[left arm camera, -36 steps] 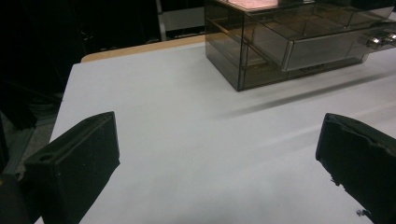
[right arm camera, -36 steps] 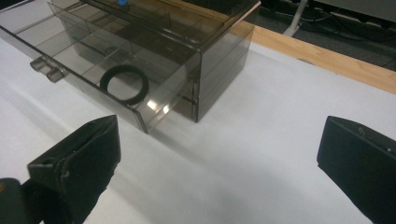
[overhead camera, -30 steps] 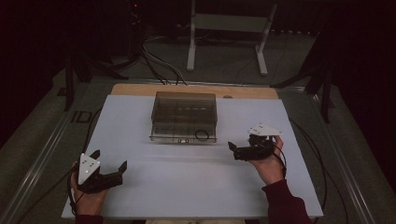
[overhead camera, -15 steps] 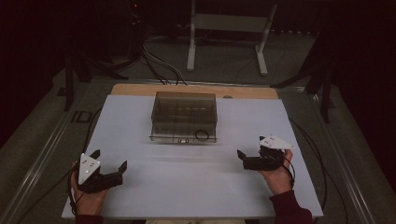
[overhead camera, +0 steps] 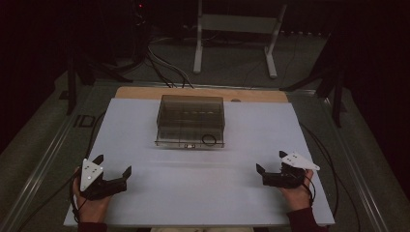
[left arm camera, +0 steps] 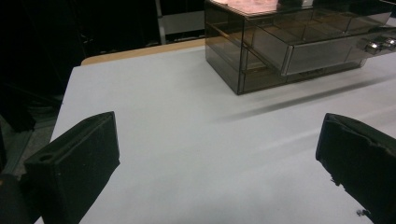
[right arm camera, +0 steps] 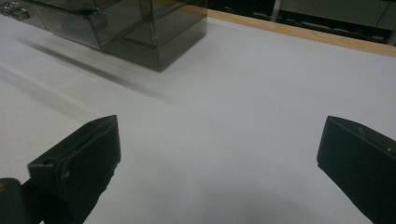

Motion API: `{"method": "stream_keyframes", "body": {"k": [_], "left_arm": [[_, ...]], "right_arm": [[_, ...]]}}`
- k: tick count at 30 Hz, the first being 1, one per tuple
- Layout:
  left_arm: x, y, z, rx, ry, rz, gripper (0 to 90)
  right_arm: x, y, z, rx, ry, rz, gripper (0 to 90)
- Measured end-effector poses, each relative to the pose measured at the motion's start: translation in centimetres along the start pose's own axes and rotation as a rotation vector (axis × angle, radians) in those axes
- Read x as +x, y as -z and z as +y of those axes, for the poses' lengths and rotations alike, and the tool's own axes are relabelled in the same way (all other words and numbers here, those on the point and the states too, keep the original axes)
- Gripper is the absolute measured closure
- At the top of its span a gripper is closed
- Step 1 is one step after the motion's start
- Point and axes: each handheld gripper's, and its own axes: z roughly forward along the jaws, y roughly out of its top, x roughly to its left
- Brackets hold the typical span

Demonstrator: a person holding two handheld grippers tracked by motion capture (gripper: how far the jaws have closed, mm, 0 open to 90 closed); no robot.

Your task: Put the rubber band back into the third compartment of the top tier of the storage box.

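Note:
A smoky transparent drawer box [overhead camera: 191, 121] stands at the middle back of the white table top [overhead camera: 203, 188], with a small black ring [overhead camera: 209, 140] at its front right. My left gripper [overhead camera: 113, 164] rests low at the front left, open and empty. At the front right my right gripper [overhead camera: 270, 162] is open too, holding nothing. In the left gripper view the gripper [left arm camera: 219, 154] has its jaws wide apart and the box [left arm camera: 289, 42] lies far ahead to the right. In the right gripper view the gripper [right arm camera: 219, 154] is spread wide, with the box [right arm camera: 116, 23] at the upper left.
A wooden strip [overhead camera: 203, 93] shows along the table's far edge. Beyond it a white stand [overhead camera: 232, 24] and black cables [overhead camera: 164, 67] lie on the dark floor. Cables trail off both sides of the table.
My right gripper has drawn back from beside the box toward the table's front right. The left gripper has barely moved.

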Motion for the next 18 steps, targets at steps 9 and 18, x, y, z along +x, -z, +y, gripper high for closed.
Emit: {"method": "stream_keyframes", "body": {"k": [9, 18], "left_arm": [[0.2, 0.0, 0.0, -0.019, 0.007, -0.010, 0.4], [0.6, -0.2, -0.1, -0.031, 0.022, -0.030, 0.4]], "right_arm": [[-0.3, 0.6, -1.3, -0.031, -0.024, -0.004, 0.1], [-0.9, 1.2, -2.1, -0.049, -0.056, -0.009, 0.1]]}}
